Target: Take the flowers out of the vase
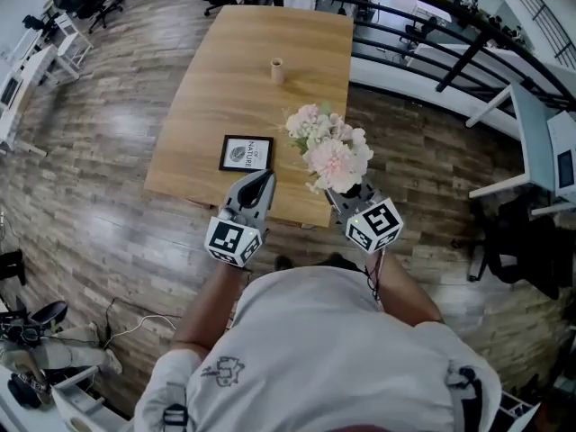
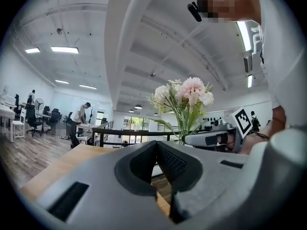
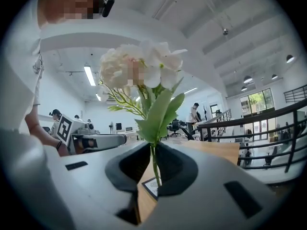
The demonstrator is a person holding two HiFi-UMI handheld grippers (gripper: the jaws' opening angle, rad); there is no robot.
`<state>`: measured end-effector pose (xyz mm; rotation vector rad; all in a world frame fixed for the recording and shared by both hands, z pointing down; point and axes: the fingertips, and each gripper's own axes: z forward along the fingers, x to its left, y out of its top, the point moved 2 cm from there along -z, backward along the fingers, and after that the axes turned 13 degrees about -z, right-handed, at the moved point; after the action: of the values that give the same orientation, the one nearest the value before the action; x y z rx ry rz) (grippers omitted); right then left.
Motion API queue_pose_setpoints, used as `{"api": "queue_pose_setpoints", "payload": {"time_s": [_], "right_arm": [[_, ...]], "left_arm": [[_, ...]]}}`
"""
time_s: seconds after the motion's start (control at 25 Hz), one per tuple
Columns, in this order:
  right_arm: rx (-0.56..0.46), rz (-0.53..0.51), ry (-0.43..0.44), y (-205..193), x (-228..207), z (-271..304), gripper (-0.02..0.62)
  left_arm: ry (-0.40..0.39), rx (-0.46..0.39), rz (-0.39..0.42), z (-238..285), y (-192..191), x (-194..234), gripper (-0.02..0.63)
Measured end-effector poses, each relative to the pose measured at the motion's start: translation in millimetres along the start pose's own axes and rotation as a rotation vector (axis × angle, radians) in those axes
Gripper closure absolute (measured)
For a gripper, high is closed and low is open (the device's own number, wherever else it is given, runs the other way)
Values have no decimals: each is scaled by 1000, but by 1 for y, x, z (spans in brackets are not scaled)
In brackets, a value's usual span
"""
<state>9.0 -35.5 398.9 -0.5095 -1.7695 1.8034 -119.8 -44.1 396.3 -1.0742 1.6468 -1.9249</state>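
1. Shirt (image 1: 333, 349) first, white and filling the near edge of the head view, with both of the person's arms stretched out to the near end of the desk (image 1: 225, 88).
2. Over to the right gripper (image 1: 337, 196): its fingers are clenched on the thin green stem of the flowers (image 1: 328, 147). The right gripper view shows the stem pinched low down between the pads (image 3: 154, 150), with leaves and pale blooms (image 3: 158, 66) standing upright above.
3. Where's the bunch? It is up in the air over the near right corner of the desk, with no vase around the stem at all.
4. And the vase (image 1: 277, 70)? It looks to be that small tan cylinder standing upright far along the desk, well apart from the flowers. It is too small to see inside.
5. Left gripper (image 1: 267, 176) now: its fingers are pressed together with nothing between them (image 2: 156, 145). It points level, just left of the bunch and near the framed picture (image 1: 246, 153).
6. My call is that the main job is done, because the flowers are clear of the vase.
7. All that seems left is to set the bunch down somewhere on the desk and let go of the stem.
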Motion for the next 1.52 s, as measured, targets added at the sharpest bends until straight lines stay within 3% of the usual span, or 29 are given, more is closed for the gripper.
{"api": "queue_pose_setpoints", "payload": {"time_s": [0.48,0.8,1.04,1.24,1.52], "right_arm": [[-10,-70,80,11,-5,-66,555],[-6,-58,124,-15,-13,-146,555],[-5,-62,155,-25,-12,-179,555],[-21,-62,173,-30,-6,-215,555],[-26,-63,189,-23,-3,-218,555]], "left_arm": [[52,-68,-29,-5,-4,-66,601],[94,-73,-39,-10,-41,-141,601],[137,-90,-67,-19,-57,-168,602],[153,-71,-30,-27,-79,-200,601],[179,-48,5,-36,-73,-205,601]]}}
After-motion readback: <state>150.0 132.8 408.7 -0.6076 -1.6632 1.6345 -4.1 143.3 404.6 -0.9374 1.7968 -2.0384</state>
